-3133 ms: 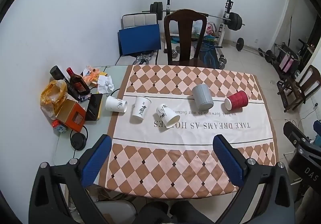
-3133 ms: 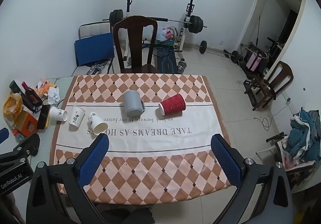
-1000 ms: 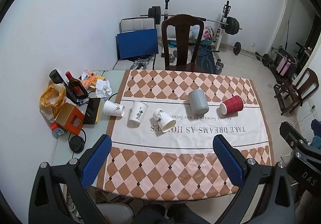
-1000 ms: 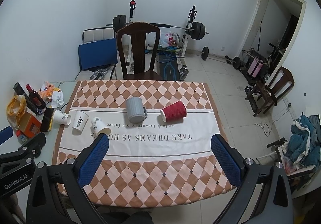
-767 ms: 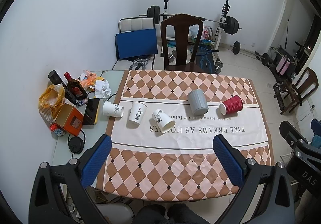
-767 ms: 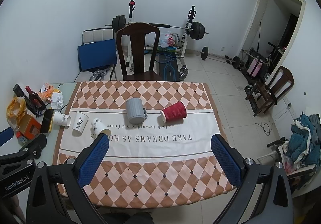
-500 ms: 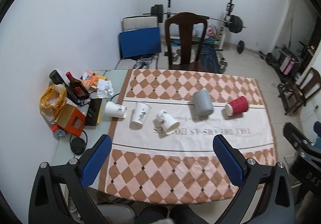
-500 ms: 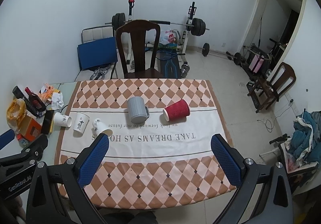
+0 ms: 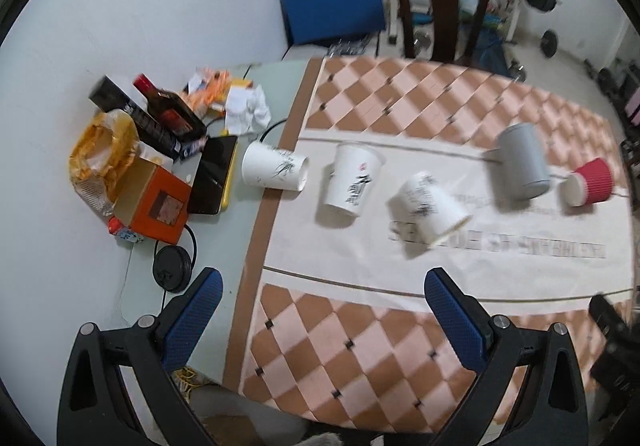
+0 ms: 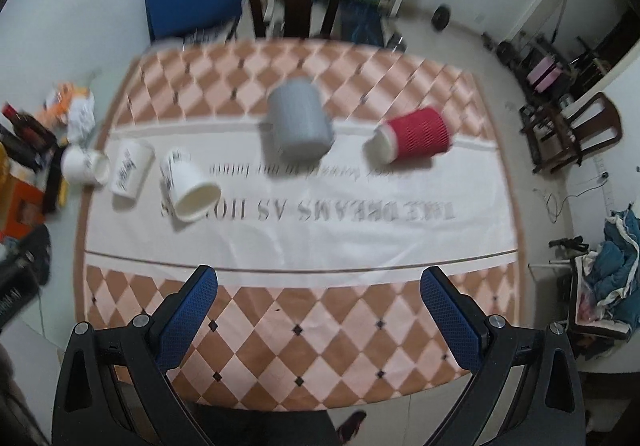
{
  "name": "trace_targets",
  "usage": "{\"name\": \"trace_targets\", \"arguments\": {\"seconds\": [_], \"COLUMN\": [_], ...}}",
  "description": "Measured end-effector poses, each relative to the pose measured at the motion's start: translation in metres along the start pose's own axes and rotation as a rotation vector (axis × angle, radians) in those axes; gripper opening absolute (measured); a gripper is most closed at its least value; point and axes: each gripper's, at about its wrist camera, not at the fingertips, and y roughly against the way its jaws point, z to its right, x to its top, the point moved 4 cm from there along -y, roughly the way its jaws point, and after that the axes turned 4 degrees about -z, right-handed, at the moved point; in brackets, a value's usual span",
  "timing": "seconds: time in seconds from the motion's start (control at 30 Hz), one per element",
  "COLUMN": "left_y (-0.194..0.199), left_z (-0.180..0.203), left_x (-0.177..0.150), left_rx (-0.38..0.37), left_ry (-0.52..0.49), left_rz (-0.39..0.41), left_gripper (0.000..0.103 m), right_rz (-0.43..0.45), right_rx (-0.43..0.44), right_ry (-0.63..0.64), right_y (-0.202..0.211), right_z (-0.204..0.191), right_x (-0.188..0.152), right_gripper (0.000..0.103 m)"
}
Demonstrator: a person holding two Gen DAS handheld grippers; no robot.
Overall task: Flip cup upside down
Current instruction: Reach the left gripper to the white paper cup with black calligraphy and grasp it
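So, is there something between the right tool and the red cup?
Nothing visible. The right tool is open above the near tablecloth, and only bare cloth lies between it and the red cup, which lies on its side right of the grey mug.

Both wrist views look down from above, sharing the tablecloth [image 9: 360, 334] [image 10: 320, 230].

Orange box [image 9: 154, 208], liquor bottle [image 9: 168, 111] – beside dark wooden chair [image 9: 440, 2].
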Motion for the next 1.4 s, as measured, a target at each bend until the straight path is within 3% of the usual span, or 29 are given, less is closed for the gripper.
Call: {"name": "trace_targets", "arguments": {"seconds": [0.17, 0.27, 0.43, 0.6, 0.7, 0.77, 0.8, 1.13, 1.4], "left_y": [-0.066, -0.1, -0.146, -0.176, -0.189, -0.198, -0.201, -0.171, -0.102], "left_z": [-0.015, -0.022, -0.016, 0.01, 0.021, 0.025, 0.025, 0.018, 0.04], "left_x": [0.027, 0.042, 0.066, 0.079, 0.082, 0.084, 0.085, 0.075, 0.009], "left_rx": [0.047, 0.037, -0.031, -0.113, -0.127, -0.137, -0.143, -0.185, -0.27], "left_ry": [-0.013, -0.016, -0.041, -0.136, -0.174, -0.183, -0.182, -0.147, -0.089], "left_rz": [-0.076, -0.12, -0.16, -0.175, -0.185, -0.194, -0.196, -0.154, -0.199], "left_gripper": [0.103, 0.103, 0.103, 0.1, 0.084, 0.06, 0.057, 0.055, 0.055], "right_rz": [-0.135, -0.218, -0.307, -0.331, -0.333, -0.334, -0.335, -0.322, -0.301], "right_rx": [0.006, 0.013, 0.028, 0.021, 0.012, 0.006, 0.003, -0.015, 0.012], "right_ry": [0.036, 0.034, 0.009, -0.006, -0.008, -0.007, -0.006, -0.014, -0.005], "right_y": [-0.09, -0.136, -0.184, -0.211, -0.224, -0.229, -0.233, -0.225, -0.204], "right_z": [-0.038, -0.056, -0.07, -0.082, -0.087, -0.09, -0.091, -0.081, -0.04], "right_x": [0.005, 0.006, 0.008, 0.018, 0.023, 0.023, 0.023, 0.011, -0.017], "right_gripper": [0.096, 0.09, 0.084, 0.083, 0.083, 0.083, 0.083, 0.083, 0.083]}}
